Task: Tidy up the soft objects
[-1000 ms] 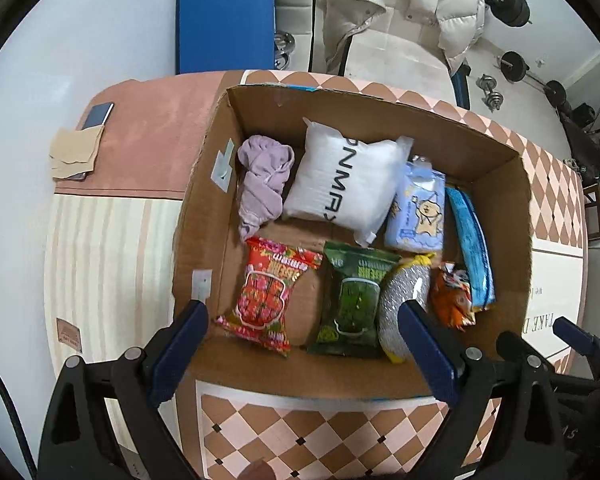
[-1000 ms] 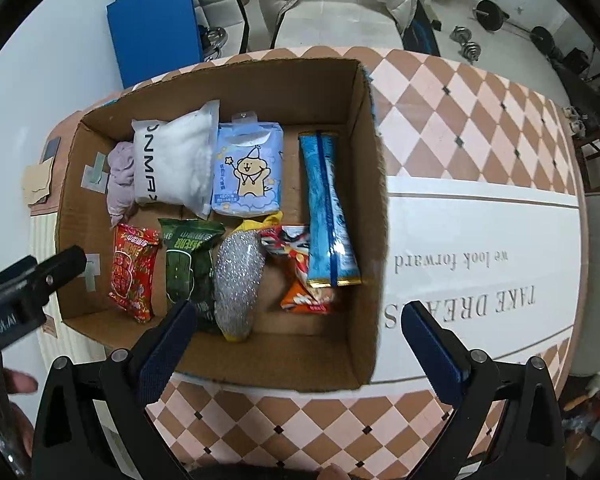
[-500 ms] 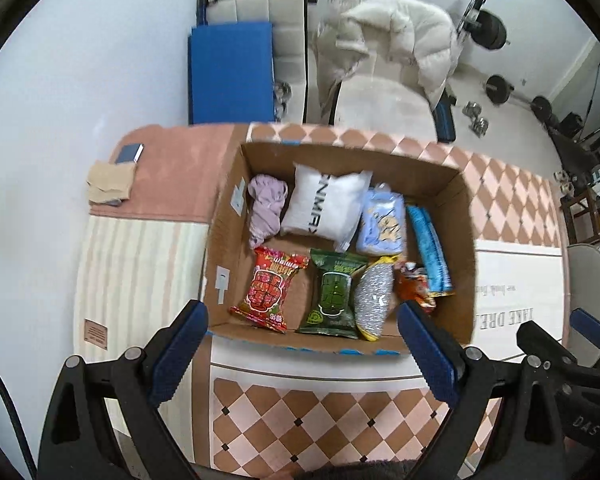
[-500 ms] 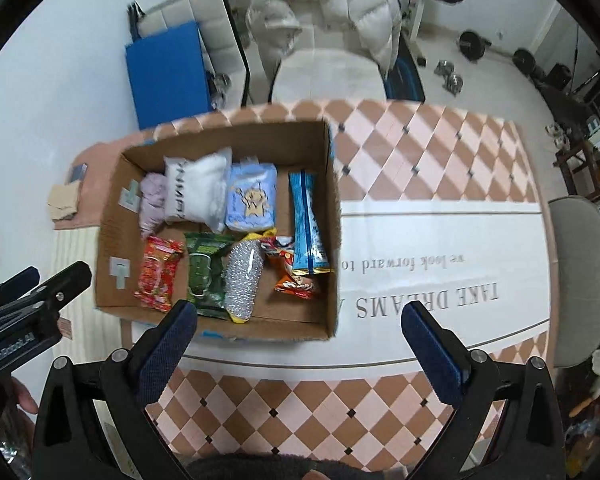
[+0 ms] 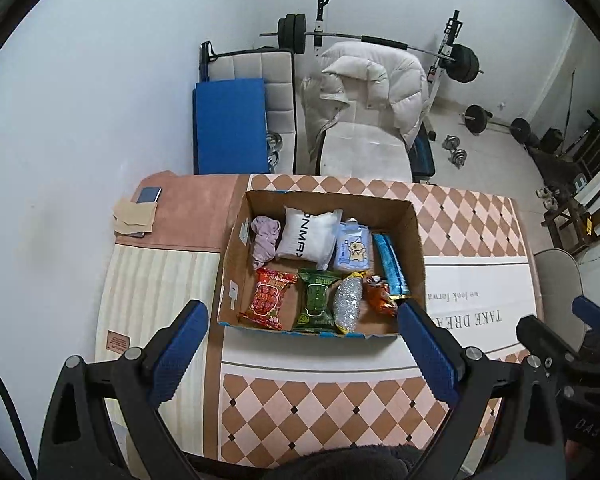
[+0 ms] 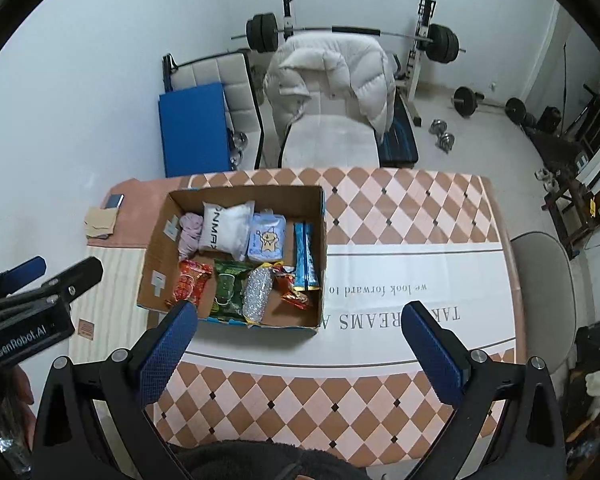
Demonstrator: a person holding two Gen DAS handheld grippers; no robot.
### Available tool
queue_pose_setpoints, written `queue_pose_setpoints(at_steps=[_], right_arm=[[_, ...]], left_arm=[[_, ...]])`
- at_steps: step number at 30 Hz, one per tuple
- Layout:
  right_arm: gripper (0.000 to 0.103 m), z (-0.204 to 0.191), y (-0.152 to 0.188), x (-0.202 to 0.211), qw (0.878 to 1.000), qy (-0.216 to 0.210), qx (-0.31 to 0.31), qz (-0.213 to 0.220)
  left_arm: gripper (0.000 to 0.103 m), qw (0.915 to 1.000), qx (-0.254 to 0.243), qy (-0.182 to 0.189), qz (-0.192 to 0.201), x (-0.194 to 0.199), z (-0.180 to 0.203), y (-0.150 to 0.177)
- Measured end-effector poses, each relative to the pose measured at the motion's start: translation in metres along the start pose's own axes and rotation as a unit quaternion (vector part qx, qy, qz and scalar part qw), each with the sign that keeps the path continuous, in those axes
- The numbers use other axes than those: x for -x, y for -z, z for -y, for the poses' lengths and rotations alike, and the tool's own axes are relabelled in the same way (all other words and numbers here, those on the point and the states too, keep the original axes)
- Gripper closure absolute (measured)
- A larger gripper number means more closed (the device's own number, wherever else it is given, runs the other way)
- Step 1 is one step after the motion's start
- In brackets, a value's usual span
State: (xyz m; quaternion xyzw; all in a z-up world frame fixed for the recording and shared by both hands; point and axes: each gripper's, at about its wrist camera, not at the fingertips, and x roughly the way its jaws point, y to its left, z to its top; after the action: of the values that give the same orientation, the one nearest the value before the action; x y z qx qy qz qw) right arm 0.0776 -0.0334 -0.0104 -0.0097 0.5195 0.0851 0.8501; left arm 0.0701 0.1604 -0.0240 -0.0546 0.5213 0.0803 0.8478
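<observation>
An open cardboard box stands on the table and holds several soft items in two rows: a lilac cloth, a white pillow pack, a blue tissue pack, a long blue packet, a red snack bag, a green bag, a silver bag and an orange bag. My left gripper is open and empty, high above the box's near side. My right gripper is open and empty, high above the table right of the box.
The table has a checkered and lettered cloth. A phone and brown paper lie at its far left corner. Behind it stand a blue mat, a chair with a white jacket and barbells. A grey chair is on the right.
Both grippers have risen and pulled back from the box, so it looks much smaller and more of the room shows. Both stay open and empty. The box contents have not moved.
</observation>
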Motion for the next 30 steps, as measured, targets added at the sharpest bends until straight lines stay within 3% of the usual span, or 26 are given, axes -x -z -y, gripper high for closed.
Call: queue_pose_setpoints(at_steps=[7, 30], right_arm=[[0.0, 0.003, 0.006, 0.028, 1.0, 0.012, 0.007, 0.02], [0.0, 0.006, 0.01, 0.045, 0.999, 0.036, 0.007, 0.039]], left_arm=[[0.006, 0.9999, -0.003, 0.01, -0.004, 0.018, 0.002, 0.011], [0.0, 0.9994, 0.006, -0.007, 0.035, 0.032, -0.001, 0.018]])
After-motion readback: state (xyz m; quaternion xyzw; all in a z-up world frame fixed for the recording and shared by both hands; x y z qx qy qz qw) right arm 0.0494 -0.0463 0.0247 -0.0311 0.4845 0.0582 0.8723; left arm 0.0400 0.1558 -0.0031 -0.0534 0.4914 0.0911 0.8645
